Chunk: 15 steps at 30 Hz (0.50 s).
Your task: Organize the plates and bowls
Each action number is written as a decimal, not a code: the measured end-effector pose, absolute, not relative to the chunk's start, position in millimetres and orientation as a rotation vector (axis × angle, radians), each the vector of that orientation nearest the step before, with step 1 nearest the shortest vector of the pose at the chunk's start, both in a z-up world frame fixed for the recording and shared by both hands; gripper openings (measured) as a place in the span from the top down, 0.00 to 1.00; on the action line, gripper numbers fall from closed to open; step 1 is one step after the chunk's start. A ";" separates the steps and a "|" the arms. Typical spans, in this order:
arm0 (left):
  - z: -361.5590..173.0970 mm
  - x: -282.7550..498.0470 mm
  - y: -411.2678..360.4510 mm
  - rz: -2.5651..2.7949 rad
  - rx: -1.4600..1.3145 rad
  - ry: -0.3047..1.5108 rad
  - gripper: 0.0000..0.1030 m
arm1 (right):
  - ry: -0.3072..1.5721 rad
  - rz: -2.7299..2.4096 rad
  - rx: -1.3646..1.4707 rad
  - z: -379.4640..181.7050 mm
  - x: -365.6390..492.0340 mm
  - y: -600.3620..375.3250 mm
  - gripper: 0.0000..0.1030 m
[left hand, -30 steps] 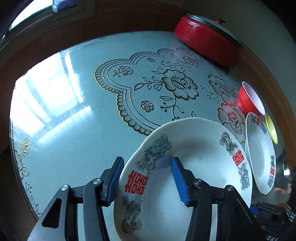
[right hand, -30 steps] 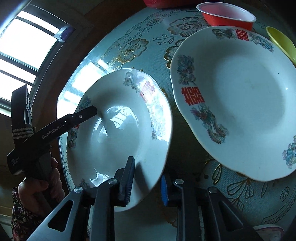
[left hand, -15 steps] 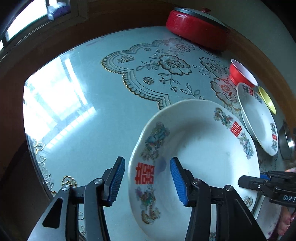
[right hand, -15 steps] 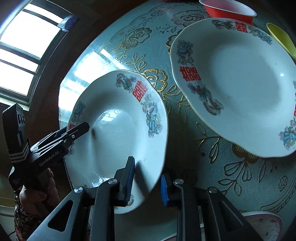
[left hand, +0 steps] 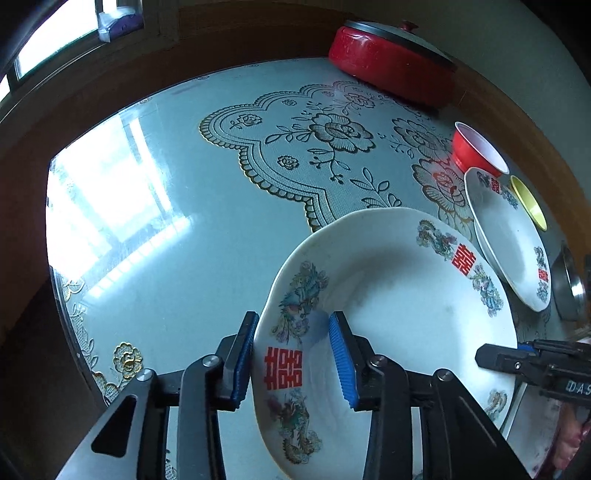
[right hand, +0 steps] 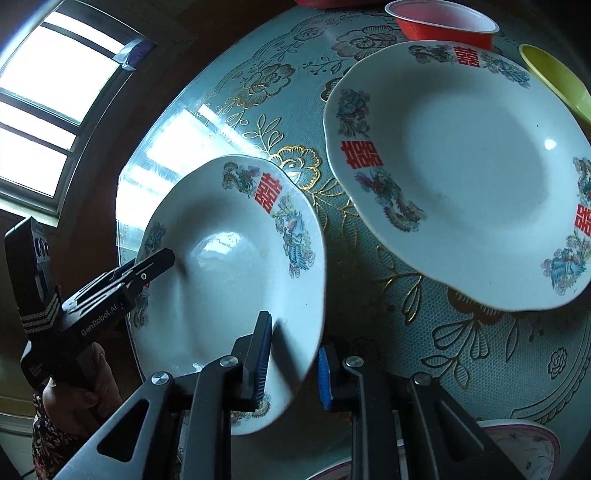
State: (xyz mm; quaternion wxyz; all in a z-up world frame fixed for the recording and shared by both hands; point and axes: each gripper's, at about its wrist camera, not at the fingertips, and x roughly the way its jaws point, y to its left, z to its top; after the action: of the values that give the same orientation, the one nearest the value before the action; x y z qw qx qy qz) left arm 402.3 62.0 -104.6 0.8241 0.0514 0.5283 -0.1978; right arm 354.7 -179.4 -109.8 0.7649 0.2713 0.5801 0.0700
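Since a second ago the held plate (left hand: 399, 310) has sunk lower and tipped more toward level in the left wrist view, and the bench (left hand: 166, 206) shows more of its near edge; the red pot (left hand: 391, 70) has slid from the upper right toward the top middle of that view; in the right wrist view the held plate has drifted down and away from the second plate (right hand: 476, 173), so that a wider strip of patterned cloth lies between them.

The left tongs (left hand: 291, 356) clamp the held plate by its rim, one blue pad on the outside, the other on the inner face just above the red double-happiness mark; the right tongs (right hand: 293, 363) grip the opposite rim of the same plate (right hand: 229, 280), one pad on the white inner face, the other behind the edge; so the plate hangs tilted between both tongs, above the near part of the bench.

The second plate rests flat on the bench farther off, its well bare; a red bowl (right hand: 443, 22) stands just beyond it, showing a pale bare inside; a yellow bowl (right hand: 557, 81) sits at its right edge, nothing visible in it; a steel bowl (left hand: 567, 284) shows partly at the right border of the left wrist view, contents hidden; the red pot wears its lid.
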 end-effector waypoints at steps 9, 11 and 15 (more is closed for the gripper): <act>-99.9 378.1 79.1 -0.384 -0.002 1.101 0.62 | 1.234 0.187 0.566 -95.3 348.6 -173.2 0.84; -97.0 372.7 81.1 -0.383 -0.011 1.092 0.62 | 1.230 0.195 0.562 -92.4 346.2 -172.8 0.84; -91.6 363.2 83.4 -0.387 -0.034 1.076 0.62 | 1.218 0.206 0.549 -87.6 341.4 -172.9 0.84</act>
State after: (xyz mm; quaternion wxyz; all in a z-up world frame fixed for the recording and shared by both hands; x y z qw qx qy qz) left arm 363.2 83.4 -91.6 0.8408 -0.0161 0.5093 -0.1831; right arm 341.4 -172.9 -87.6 0.7802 0.2540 0.5637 0.0953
